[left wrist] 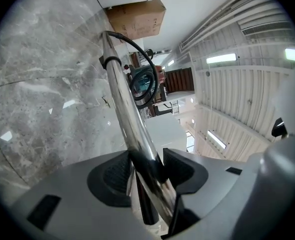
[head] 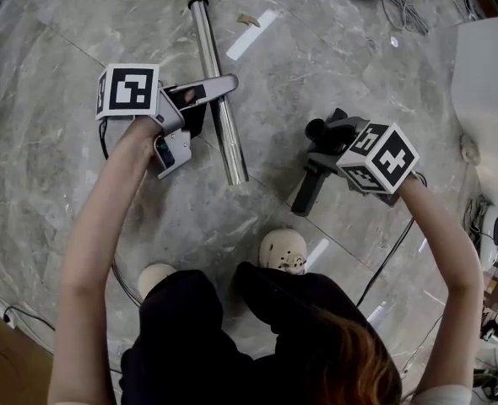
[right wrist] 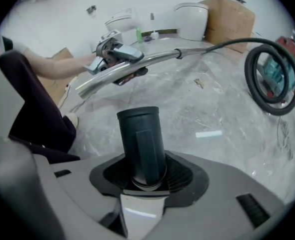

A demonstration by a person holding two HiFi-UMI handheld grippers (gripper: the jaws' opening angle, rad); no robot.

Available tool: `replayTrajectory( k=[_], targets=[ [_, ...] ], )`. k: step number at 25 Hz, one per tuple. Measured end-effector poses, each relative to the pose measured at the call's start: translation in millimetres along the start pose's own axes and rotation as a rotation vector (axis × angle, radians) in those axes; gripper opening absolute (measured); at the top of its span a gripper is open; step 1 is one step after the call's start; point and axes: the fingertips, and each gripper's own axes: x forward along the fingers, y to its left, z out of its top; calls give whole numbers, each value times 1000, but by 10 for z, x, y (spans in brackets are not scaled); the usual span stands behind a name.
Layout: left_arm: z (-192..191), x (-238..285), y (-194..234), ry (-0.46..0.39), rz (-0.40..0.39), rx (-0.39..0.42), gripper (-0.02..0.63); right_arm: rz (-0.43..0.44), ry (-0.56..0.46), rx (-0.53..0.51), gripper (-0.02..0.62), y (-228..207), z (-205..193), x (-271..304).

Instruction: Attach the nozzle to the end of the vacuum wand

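Note:
The chrome vacuum wand [head: 208, 49] lies slanted across the grey marble floor, its open end [head: 236, 175] nearest me. My left gripper [head: 215, 99] is shut on the wand a little way up from that end. In the left gripper view the wand [left wrist: 132, 124] runs out between the pads to a black hose [left wrist: 137, 54]. My right gripper [head: 329, 146] is shut on the black nozzle [head: 308, 194], held off the floor to the right of the wand's end and apart from it. The right gripper view has the nozzle [right wrist: 142, 139] standing up between the pads, with the wand [right wrist: 152, 59] beyond.
A white strip [head: 251, 34] and a small scrap [head: 249, 19] lie on the floor right of the wand. The coiled hose [right wrist: 272, 79] lies farther off. A white unit [head: 489, 83] stands at the right. My shoes [head: 283, 250] are just below the wand's end.

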Motion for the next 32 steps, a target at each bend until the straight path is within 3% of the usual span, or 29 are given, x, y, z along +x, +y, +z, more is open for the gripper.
replayTrajectory(
  k=[4,12,16,20,23,28,32],
  targets=[
    [167,-8,-75,-47,-29,-13,201,66,-64,197,196,272,183,-57],
    [554,-135,-215,-171,-117,-75,201,294,-112,405,196,925,682,-14],
    [658,-152,-227,-198,-129,-79,201,391,-132,459,196,1249,833,8],
    [659,-95,-216,-211,-120,-72,201,489,-139,616,196,1445,946,82],
    [643,-84,-194,-223,-120,-75,201,513,-166,679,196,1478,1059,125],
    [654,-98,-144,-237,-109,-73,201,518,-193,631,196,1593,1138,171],
    [661,-92,-135,-250,-119,-70,201,513,-241,681,196,1538,1140,153]
  ],
)
